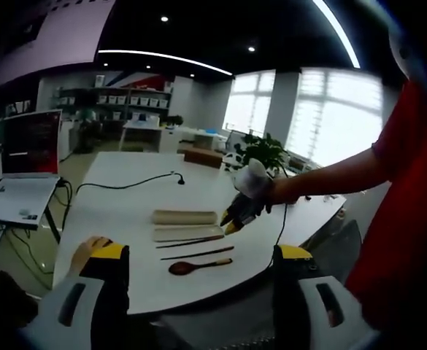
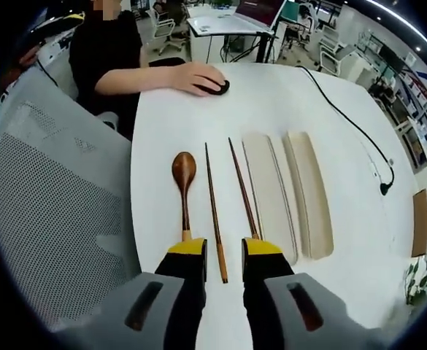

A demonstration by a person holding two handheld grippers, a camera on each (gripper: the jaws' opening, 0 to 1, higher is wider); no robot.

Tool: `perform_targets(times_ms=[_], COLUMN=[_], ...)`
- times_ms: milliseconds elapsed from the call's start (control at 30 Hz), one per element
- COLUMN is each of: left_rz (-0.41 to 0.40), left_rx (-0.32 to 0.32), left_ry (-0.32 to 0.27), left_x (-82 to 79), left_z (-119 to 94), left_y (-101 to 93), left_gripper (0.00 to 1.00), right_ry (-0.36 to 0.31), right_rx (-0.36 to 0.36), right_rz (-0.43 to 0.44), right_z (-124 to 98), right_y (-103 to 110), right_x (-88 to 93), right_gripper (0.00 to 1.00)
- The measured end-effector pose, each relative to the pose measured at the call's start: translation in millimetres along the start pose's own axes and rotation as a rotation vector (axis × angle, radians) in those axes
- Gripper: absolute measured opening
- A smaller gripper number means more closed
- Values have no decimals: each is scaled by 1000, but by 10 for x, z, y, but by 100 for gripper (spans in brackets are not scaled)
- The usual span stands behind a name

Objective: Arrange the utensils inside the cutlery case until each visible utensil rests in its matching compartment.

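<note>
right gripper view: spoon [image 2: 184, 175] (beside chopsticks [image 2: 214, 211])

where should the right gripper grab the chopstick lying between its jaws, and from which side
Probably at the near end of the chopstick, coming straight down from above. It lies flat on the white table, running lengthways between the open jaws of the right gripper, so they already straddle its thin width. The spoon and the second chopstick lie apart on either side, leaving room for each jaw.

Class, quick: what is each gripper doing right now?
Left gripper: open, holding nothing.
Right gripper: open, jaws either side of a chopstick, not gripping it.
</note>
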State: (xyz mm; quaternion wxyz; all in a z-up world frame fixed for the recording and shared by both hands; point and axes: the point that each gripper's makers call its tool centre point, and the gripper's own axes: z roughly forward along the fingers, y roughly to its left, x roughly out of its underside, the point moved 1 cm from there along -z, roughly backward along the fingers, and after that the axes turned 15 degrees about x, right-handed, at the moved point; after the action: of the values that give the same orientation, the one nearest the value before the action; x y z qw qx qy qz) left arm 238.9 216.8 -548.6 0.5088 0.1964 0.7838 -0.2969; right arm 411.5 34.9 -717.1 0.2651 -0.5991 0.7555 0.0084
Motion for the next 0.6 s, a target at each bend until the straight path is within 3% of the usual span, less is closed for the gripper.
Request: perform_targets(times_ms=[200,333,433,600], left_rz=[-14,-9,-11,5], left_rx=[-44,-35,-28,-37], left_ry=[11,-14,-26,-56], left_x=[42,-27,-31,-37], left_z=[-3,-8,-15,-63], left_y=[89,78,65,81], left_gripper=[90,89,88,85], right_ry=[17,33,84,78], right_rx=[-11,-26,-53,-63], right_rz=[-5,-17,-88,-85], right_z=[117,199,272,328], right_y=[72,173,268,299], right_x=[19,50,123,55], right_gripper=[12,16,22,17])
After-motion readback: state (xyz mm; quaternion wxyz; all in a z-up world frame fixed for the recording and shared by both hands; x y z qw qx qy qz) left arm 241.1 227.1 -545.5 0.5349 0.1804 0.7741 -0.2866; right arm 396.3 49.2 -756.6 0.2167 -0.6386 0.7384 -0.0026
